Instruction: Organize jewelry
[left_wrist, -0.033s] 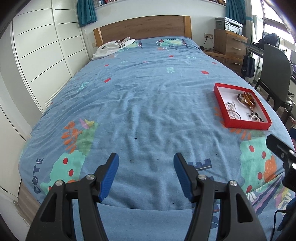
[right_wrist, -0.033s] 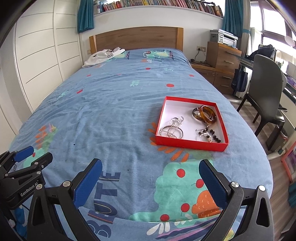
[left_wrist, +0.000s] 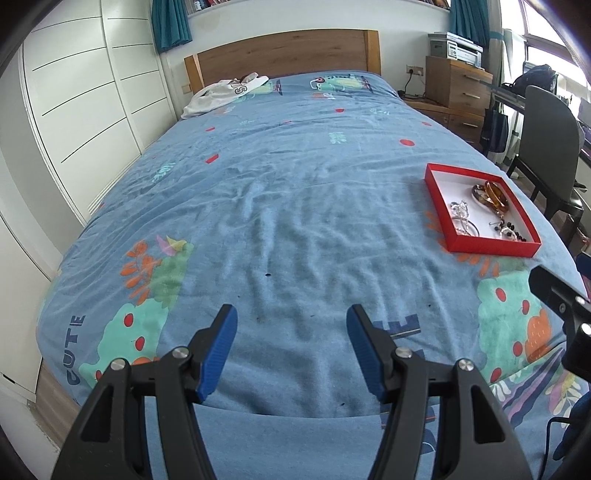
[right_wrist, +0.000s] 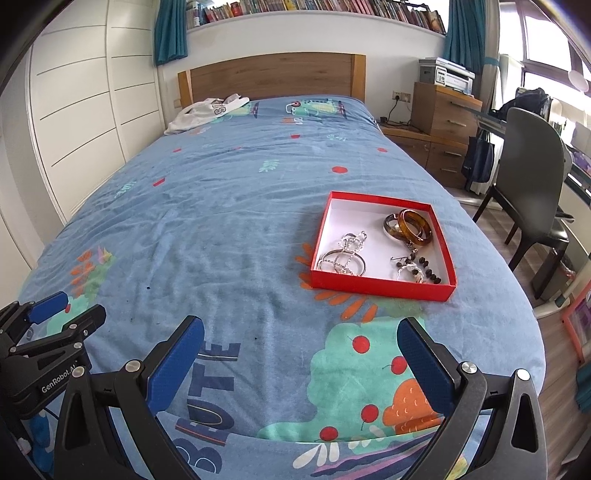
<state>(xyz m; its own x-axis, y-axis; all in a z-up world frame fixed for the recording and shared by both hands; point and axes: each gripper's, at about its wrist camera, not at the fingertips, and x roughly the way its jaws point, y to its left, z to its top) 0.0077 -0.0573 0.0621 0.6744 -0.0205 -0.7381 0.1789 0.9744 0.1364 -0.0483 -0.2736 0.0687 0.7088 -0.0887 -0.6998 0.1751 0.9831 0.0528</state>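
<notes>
All jewelry in view, amber bangles (right_wrist: 409, 229), silver bracelets (right_wrist: 343, 255) and beaded pieces (right_wrist: 417, 269), lies inside the red tray (right_wrist: 382, 286) on the bed's (right_wrist: 221, 221) right side. Both the left gripper (left_wrist: 291, 345) and right gripper (right_wrist: 300, 363) hang released and empty at the near edge. None lies loose on the bedspread; whether sorting within the tray remains cannot be told.

Left wrist view: low over foot of bed (left_wrist: 295, 206), facing headboard (left_wrist: 284, 55) along left gripper (left_wrist: 291, 328); red tray (left_wrist: 439, 206) well off to right. Right wrist view: same low stance, set further right, facing headboard (right_wrist: 273, 75) along right gripper (right_wrist: 301, 339); red tray (right_wrist: 321, 240) nearer, right of centre. Both share bedspread, tray, headboard, wardrobe wall, desk chair. Each catches other gripper at frame edge: right gripper (left_wrist: 565, 306) at left view's right edge, left gripper (right_wrist: 55, 314) at right view's left edge.
</notes>
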